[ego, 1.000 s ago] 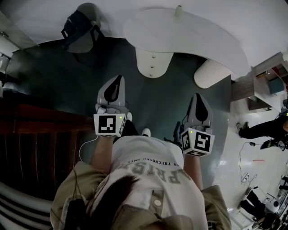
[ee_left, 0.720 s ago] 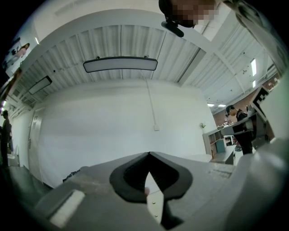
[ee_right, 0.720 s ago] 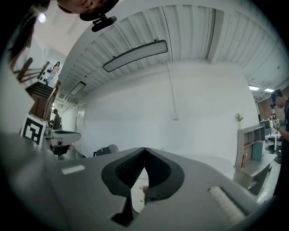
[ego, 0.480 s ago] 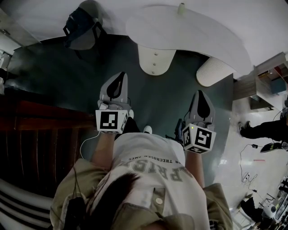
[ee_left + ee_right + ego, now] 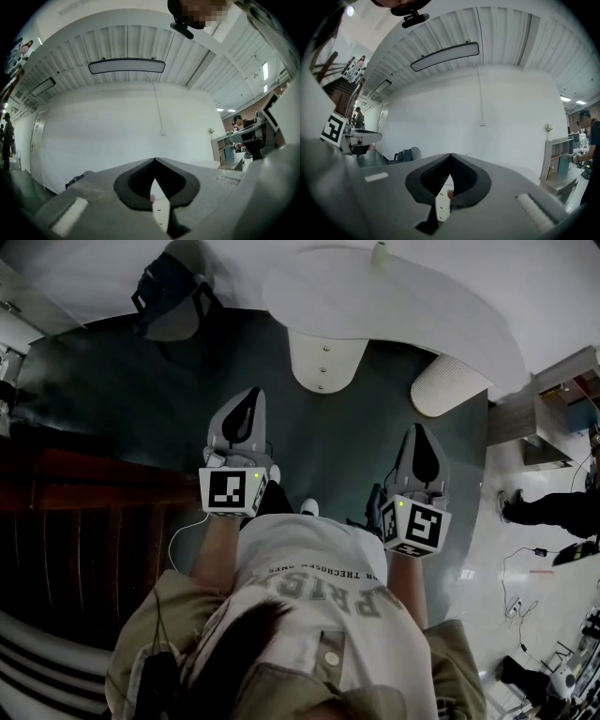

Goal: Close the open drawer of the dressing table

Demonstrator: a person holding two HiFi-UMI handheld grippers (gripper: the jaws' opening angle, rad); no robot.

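The white dressing table (image 5: 403, 306) with its curved top stands against the far wall in the head view. Its drawer (image 5: 324, 360), a rounded white front with small knobs, juts out from under the top toward me. My left gripper (image 5: 249, 395) hangs in the air short of the drawer, a little left of it, shut with nothing in it. My right gripper (image 5: 419, 430) hovers further right and nearer to me, also shut and empty. In the left gripper view the closed jaws (image 5: 154, 161) point at the drawer front (image 5: 160, 212); in the right gripper view (image 5: 451, 155) likewise.
A ribbed white stool (image 5: 446, 386) stands right of the drawer under the table's edge. A chair with a dark bag (image 5: 171, 296) is at far left. Dark wooden railing (image 5: 84, 521) runs along my left. A shelf (image 5: 553, 409) and a person (image 5: 553, 508) are at right.
Both grippers stay where they were, jaws together. Only the head view has shifted slightly, and the person at right has moved a little.
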